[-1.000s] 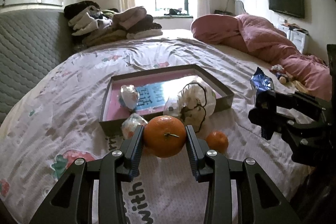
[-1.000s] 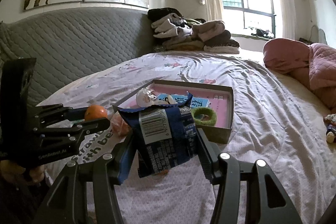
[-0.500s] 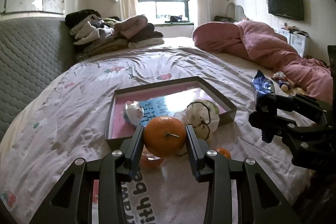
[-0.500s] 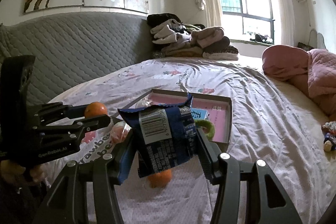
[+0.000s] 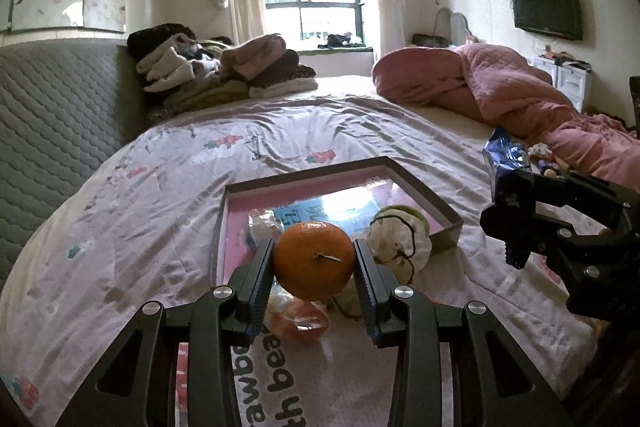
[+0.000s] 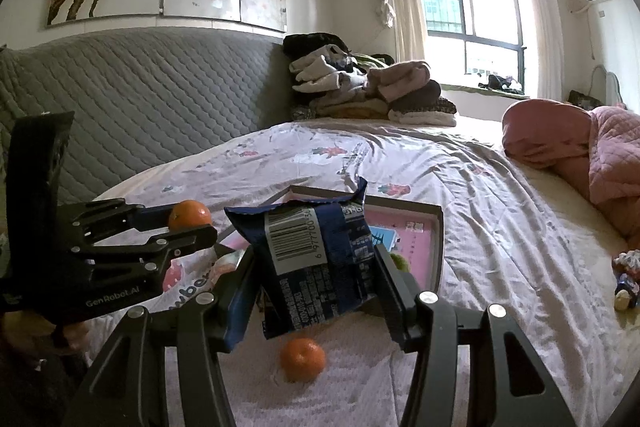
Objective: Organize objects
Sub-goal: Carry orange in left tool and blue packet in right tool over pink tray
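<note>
Nearest me, my left claw (image 5: 314, 265) is clamped on an orange (image 5: 313, 264), pads pressing both sides, fruit hanging clear above the bed sheet (image 5: 140, 219). My right claw (image 6: 316, 263) is gripping a blue snack packet (image 6: 310, 259), jaws set wide around it, barcode side facing the lens. Just under the left claw a crinkly wrapped snack (image 5: 296, 315) lies on the sheet; beyond it the shallow tray (image 5: 444, 215) with pink lining holds a silvery wrapped item (image 5: 262, 227), and a white bundle with dark string (image 5: 400, 245) sits at its near right corner, can't tell whether inside or over the rim. Far back are a pile of folded clothes (image 5: 216, 75) and a pink quilt (image 5: 500, 87). Risks as I judge them: the orange is round and held only at two points, so a tilt or jolt could roll it out onto the sheet; the packet is soft, so it may sag or slip if I loosen at all; both claws heading for the same tray could knock together or bump the bundle. View differences: only the right wrist shows a second loose orange (image 6: 302, 359) on the sheet below the packet, plus something green (image 6: 400, 261) in the tray; only the left wrist shows the bundle and the silvery item clearly.
</note>
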`<state>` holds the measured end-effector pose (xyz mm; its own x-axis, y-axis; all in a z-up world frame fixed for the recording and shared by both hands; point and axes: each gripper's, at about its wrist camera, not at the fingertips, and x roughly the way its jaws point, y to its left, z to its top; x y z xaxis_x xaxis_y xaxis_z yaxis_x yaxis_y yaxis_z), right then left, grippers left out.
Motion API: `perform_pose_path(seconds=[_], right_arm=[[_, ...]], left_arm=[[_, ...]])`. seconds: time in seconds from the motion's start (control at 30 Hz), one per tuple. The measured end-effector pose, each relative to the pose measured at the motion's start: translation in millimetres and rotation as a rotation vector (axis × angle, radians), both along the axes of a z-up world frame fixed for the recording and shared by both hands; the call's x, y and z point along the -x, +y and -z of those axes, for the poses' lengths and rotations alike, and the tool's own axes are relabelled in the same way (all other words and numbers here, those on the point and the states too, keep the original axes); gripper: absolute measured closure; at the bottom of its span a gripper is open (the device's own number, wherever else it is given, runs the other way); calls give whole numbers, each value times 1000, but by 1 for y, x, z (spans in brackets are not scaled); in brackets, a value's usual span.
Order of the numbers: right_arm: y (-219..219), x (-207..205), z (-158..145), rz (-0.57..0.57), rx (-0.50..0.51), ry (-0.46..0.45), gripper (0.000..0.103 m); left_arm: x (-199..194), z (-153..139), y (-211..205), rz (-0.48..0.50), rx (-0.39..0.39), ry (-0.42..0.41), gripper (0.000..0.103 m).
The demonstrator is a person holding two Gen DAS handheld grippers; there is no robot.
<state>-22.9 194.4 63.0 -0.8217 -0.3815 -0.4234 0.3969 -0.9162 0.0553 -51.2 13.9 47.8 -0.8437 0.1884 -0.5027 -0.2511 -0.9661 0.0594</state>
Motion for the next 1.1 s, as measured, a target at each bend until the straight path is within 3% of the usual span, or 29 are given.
perform_pose_path(seconds=[0.63, 1.1], right_arm=[[-3, 25, -8, 7, -20, 21, 48], [2, 52, -14, 33, -30, 31, 48]], left_arm=[[17, -7, -13, -35, -5, 17, 63], [66, -11, -41, -86, -7, 3, 63]])
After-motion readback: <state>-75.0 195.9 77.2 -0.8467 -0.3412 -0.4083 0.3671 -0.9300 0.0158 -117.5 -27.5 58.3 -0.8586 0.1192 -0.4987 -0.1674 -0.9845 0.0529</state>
